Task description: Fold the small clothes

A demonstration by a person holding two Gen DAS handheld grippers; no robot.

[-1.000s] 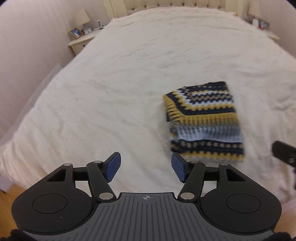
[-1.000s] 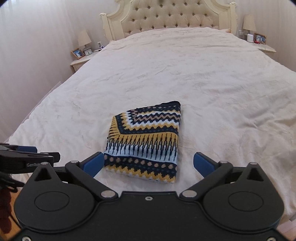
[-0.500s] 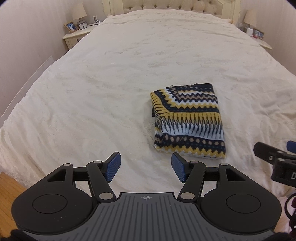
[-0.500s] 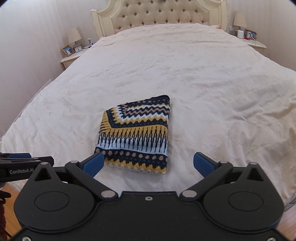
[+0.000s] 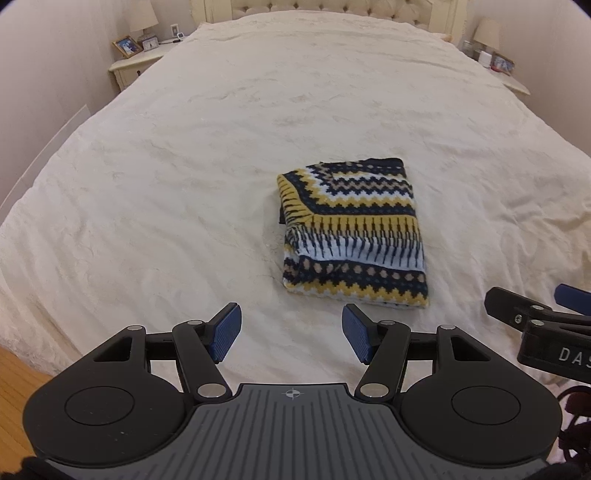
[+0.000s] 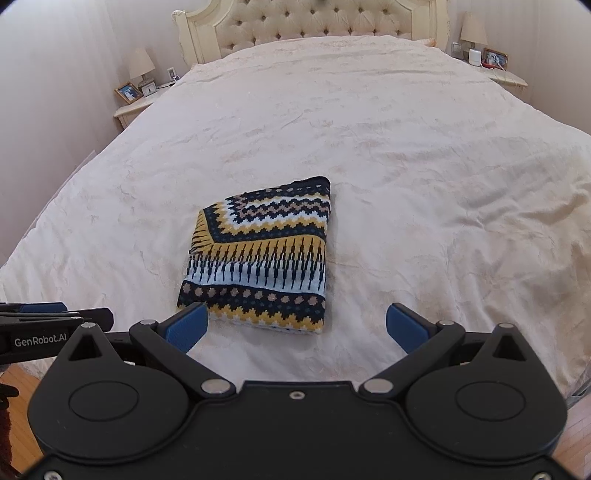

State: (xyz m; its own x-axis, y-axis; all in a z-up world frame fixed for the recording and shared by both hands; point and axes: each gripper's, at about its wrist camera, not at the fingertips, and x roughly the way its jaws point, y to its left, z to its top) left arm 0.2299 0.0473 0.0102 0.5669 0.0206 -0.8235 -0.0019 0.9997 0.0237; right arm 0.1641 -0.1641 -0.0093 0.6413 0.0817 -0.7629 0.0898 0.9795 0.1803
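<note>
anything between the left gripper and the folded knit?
Nothing. In the left wrist view only bare cream bedspread separates the open left gripper from the folded patterned knit, which lies ahead, slightly right.

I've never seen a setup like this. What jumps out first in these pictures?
The folded knit sweater, zigzagged in navy, yellow and white, lies alone near the foot of a wide cream bed. At the bottom of each view a black gripper with blue pads stands open and empty just short of it: the left gripper and the right gripper. Behind, a tufted headboard stands between nightstands with lamps.
</note>
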